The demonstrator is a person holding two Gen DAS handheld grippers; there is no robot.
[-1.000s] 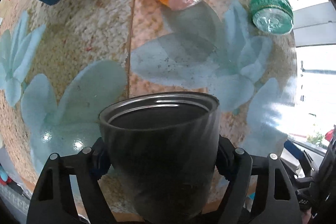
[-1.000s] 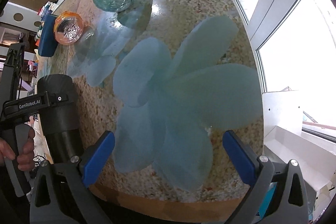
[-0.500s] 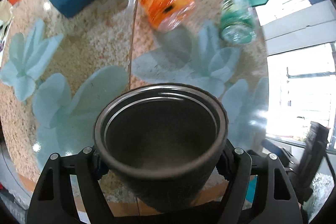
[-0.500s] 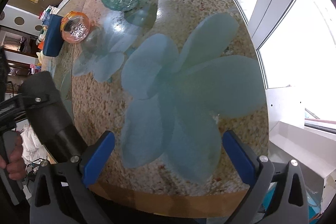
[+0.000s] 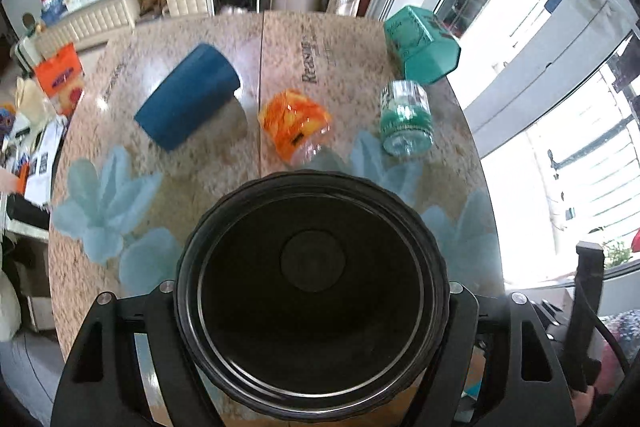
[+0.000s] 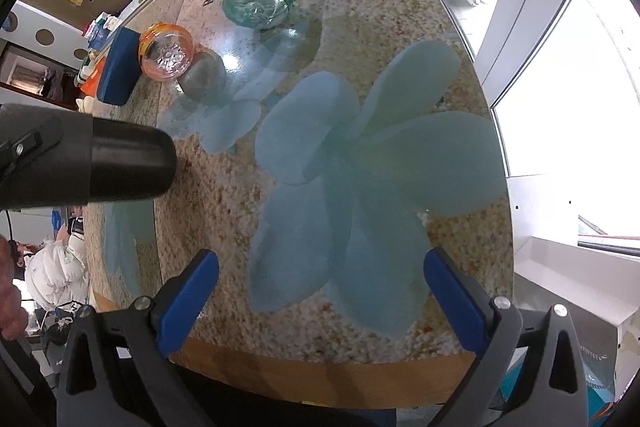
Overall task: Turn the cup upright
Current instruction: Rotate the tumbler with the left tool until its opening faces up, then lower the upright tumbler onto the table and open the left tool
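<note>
**Black cup clamped on its side in the left gripper, above the table's near edge**

The left gripper has its jaws closed against the two sides of the black cup. In the left wrist view the cup's mouth faces the camera, so its dark interior and round base are visible; nothing can be seen inside it. In the right wrist view the same cup lies roughly horizontal in the air, its closed end pointing toward the middle of the table, over the near left part of the tabletop and apart from it.

Beyond the cup, from left to right in the left wrist view: a blue cup lying on its side; an orange patterned cup on its side, its clear bottom toward the camera; a green-and-clear cup also lying down, bottom toward the camera; and a teal hexagonal container at the far right edge of the table. Whether anything is in these four cannot be told.

The right gripper hangs above the near edge of the table with its blue-padded jaws wide apart, gripping nothing and touching nothing. Between them shows the pale blue flower print on the tabletop.
</note>
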